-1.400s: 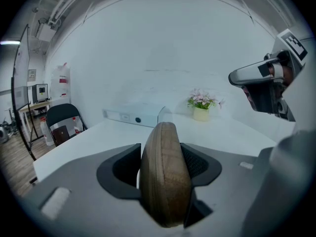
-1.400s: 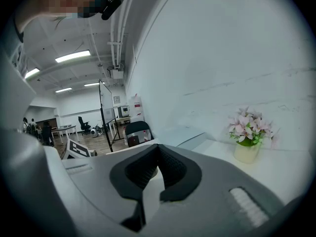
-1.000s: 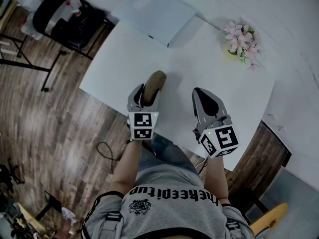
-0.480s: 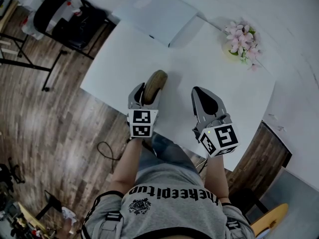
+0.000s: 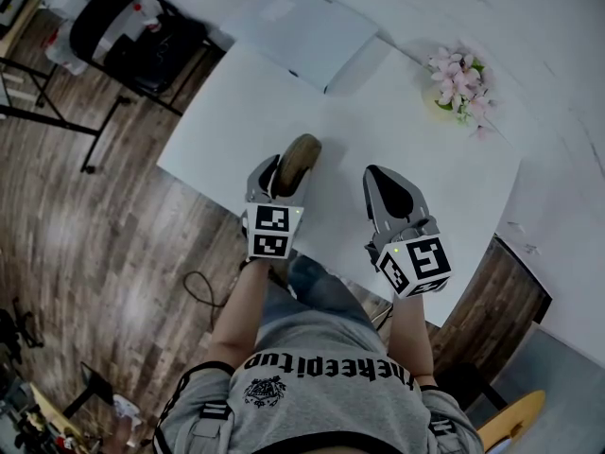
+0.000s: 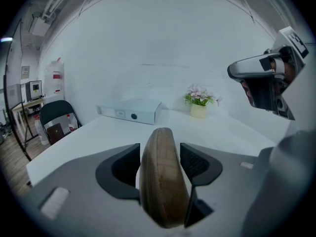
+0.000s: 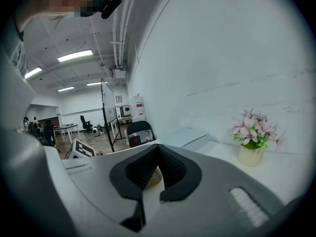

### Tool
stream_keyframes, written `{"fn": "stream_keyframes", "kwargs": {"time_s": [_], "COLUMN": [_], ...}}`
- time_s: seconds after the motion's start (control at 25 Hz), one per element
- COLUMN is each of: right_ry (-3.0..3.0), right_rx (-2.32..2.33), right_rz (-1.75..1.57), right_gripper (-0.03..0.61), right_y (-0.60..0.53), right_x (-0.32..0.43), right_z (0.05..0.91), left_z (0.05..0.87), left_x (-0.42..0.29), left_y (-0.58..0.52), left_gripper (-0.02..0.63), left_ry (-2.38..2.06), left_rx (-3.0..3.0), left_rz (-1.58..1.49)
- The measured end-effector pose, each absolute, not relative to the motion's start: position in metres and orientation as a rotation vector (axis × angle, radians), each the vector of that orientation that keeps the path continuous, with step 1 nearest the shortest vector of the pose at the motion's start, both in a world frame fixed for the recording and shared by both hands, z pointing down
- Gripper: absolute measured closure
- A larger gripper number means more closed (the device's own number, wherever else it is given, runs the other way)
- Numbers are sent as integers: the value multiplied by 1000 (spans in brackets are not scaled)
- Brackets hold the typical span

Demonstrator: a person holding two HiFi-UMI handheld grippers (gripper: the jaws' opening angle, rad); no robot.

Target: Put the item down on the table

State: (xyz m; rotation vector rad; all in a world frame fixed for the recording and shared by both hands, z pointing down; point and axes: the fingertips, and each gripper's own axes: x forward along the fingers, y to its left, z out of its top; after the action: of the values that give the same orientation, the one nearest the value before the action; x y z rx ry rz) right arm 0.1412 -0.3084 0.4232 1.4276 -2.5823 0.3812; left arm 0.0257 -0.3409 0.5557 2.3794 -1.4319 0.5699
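A brown wooden disc-shaped item [image 5: 296, 162] stands on edge between the jaws of my left gripper [image 5: 283, 172], which is shut on it above the near part of the white table [image 5: 397, 126]. In the left gripper view the item [image 6: 163, 181] fills the gap between the two black pads, and whether it touches the table is hidden. My right gripper [image 5: 383, 180] hovers beside it to the right, shut with nothing in it. In the right gripper view its jaw tips [image 7: 157, 149] meet, and a sliver of the brown item shows behind them.
A flat white box [image 5: 307, 26] lies at the table's far edge. A small pot of pink flowers [image 5: 458, 83] stands at the far right. A black chair [image 5: 132, 31] sits on the wooden floor at the left. A white wall runs behind the table.
My left gripper with the item has drifted slightly right and forward over the table. The right gripper has barely moved.
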Motion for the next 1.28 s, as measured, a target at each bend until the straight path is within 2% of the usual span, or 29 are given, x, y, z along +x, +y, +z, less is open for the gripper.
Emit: {"fn": "stream_keyframes", "kwargs": {"time_s": [0.08, 0.32, 0.48, 1.28], "right_ry": [-2582, -2584, -2588, -2580], "right_rx": [1432, 1454, 1469, 1540], "right_rz": [378, 368, 358, 272], "right_gripper": [577, 577, 577, 577], "right_y": [-307, -302, -297, -254], "right_x": [140, 135, 131, 109], "right_z": [422, 417, 413, 390], "left_z": [545, 513, 497, 415], "left_x": [24, 14, 8, -21], "left_y": [-341, -340, -336, -288], "left_gripper": [361, 517, 589, 597], "left_ry": [-1440, -1498, -1527, -1551], "left_rx": [2398, 2445, 2478, 2622], "left_rz": [540, 466, 452, 240]}}
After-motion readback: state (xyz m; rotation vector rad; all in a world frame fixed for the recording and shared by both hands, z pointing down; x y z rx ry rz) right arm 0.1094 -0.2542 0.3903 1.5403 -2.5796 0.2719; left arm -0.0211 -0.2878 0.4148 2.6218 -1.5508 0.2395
